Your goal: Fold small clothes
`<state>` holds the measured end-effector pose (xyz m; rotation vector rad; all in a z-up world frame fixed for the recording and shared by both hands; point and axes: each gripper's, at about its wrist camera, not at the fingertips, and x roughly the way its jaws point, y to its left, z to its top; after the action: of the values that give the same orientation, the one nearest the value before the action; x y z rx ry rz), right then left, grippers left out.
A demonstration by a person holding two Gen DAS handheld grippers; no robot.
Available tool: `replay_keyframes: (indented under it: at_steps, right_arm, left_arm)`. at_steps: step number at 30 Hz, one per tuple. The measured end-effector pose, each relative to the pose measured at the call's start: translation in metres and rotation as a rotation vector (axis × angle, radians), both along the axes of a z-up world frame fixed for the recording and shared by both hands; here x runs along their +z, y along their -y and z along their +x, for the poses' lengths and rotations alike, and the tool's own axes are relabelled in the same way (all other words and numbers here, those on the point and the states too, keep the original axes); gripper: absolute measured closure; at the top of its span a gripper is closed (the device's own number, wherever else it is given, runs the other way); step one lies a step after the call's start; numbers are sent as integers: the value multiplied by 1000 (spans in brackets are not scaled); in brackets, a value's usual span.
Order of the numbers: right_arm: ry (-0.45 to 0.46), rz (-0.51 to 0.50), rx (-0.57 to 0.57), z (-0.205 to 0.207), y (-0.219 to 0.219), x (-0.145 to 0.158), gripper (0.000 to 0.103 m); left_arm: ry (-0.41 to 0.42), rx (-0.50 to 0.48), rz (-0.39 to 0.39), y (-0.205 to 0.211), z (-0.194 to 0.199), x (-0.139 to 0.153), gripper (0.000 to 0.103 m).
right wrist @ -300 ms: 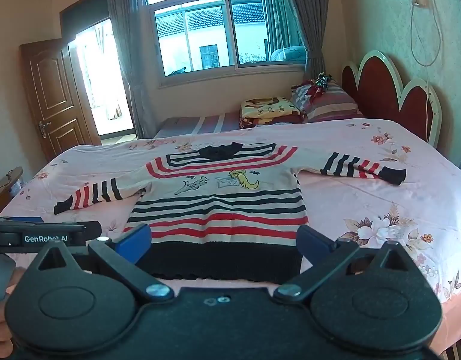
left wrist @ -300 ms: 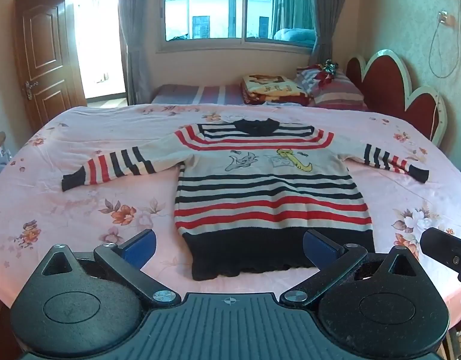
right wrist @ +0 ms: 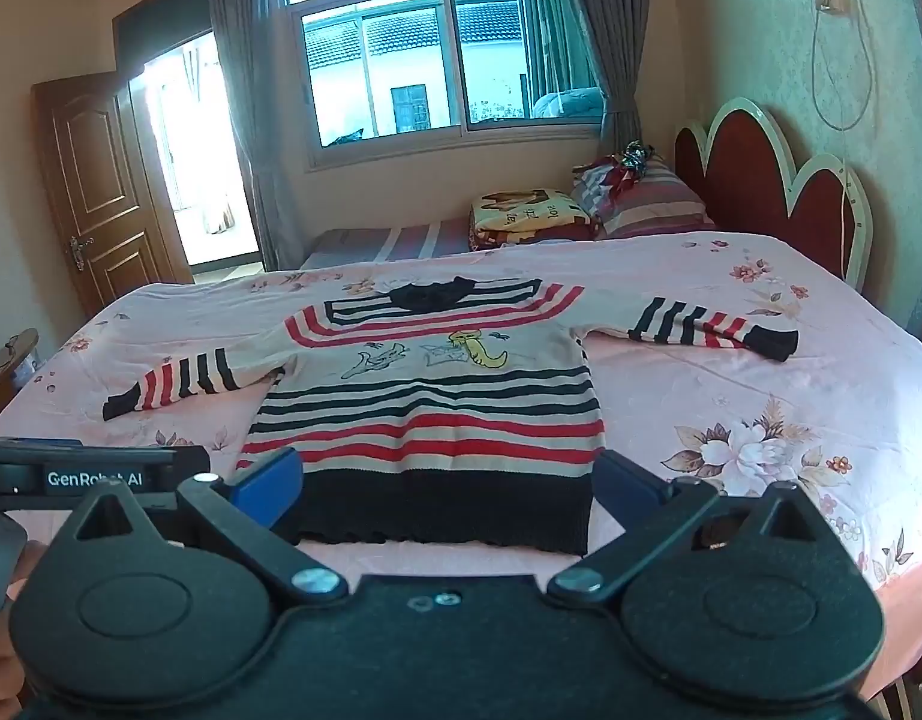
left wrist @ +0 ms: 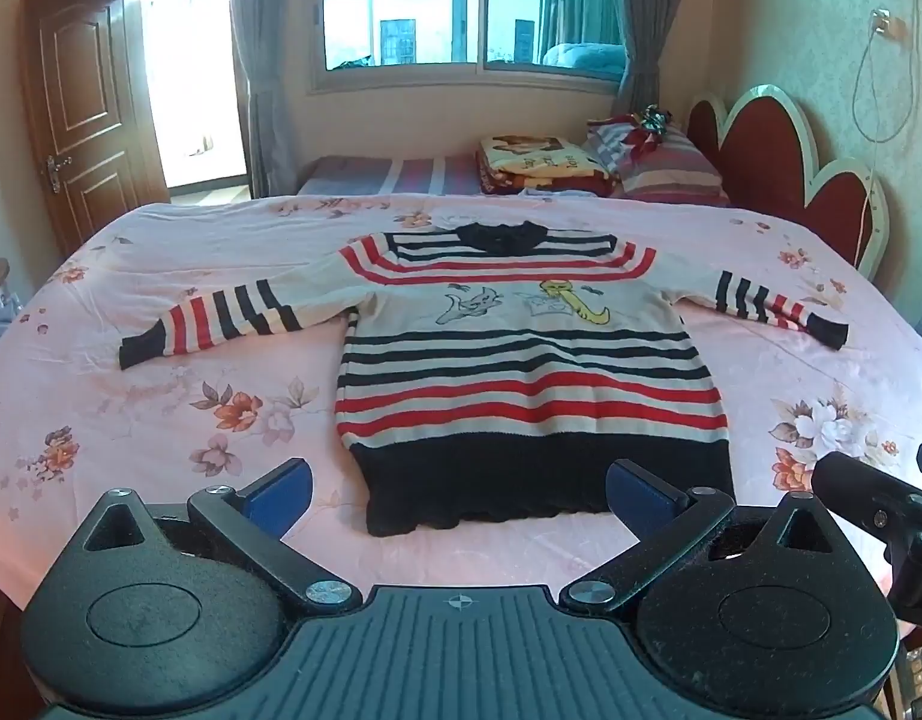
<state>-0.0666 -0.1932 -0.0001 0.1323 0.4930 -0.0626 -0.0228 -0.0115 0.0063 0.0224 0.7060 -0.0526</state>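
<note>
A small striped sweater [left wrist: 520, 360], cream with red and black bands, a black hem and a cartoon print, lies flat and face up on the pink floral bed sheet [left wrist: 161, 408], both sleeves spread out. It also shows in the right wrist view [right wrist: 425, 414]. My left gripper [left wrist: 461, 495] is open and empty, held above the near bed edge in front of the hem. My right gripper [right wrist: 449, 489] is open and empty, also just before the hem. The right gripper's body shows at the left view's right edge [left wrist: 880, 504]; the left gripper's body shows at the right view's left edge [right wrist: 89, 474].
Folded blankets [left wrist: 538, 162] and striped pillows [left wrist: 658, 162] are piled at the far end by the red headboard [left wrist: 778, 168]. A window [left wrist: 466, 6] and an open wooden door [left wrist: 83, 114] are behind. A cable hangs on the right wall [left wrist: 880, 90].
Both grippers have shifted very slightly; the sweater lies as before and both pairs of jaws remain open.
</note>
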Motion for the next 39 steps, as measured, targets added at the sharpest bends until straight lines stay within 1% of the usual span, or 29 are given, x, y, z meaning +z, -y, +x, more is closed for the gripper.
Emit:
replay_keyframes:
  at_steps: [1, 3, 5, 7, 11, 24, 39]
  right_arm:
    - [1, 6, -2, -2, 2, 0, 1]
    - [-25, 6, -12, 3, 0, -1, 1]
    - [-23, 2, -18, 3, 1, 0, 1]
    - [-22, -2, -22, 3, 2, 0, 1]
    - [-27, -3, -23, 4, 2, -1, 1]
    - [-36, -3, -22, 9, 7, -6, 1]
    - [-42, -5, -34, 10, 11, -7, 1]
  left_arm:
    - [-4, -6, 4, 1, 0, 0, 0]
    - [-8, -11, 7, 2, 1, -1, 0]
    - [-10, -10, 3, 0, 3, 0, 0]
    - [-3, -7, 20, 10, 0, -1, 0]
    - [2, 4, 28, 10, 2, 0, 0]
    - [-19, 18, 22, 15, 10, -9, 0]
    - [-20, 7, 30, 21, 12, -9, 0]
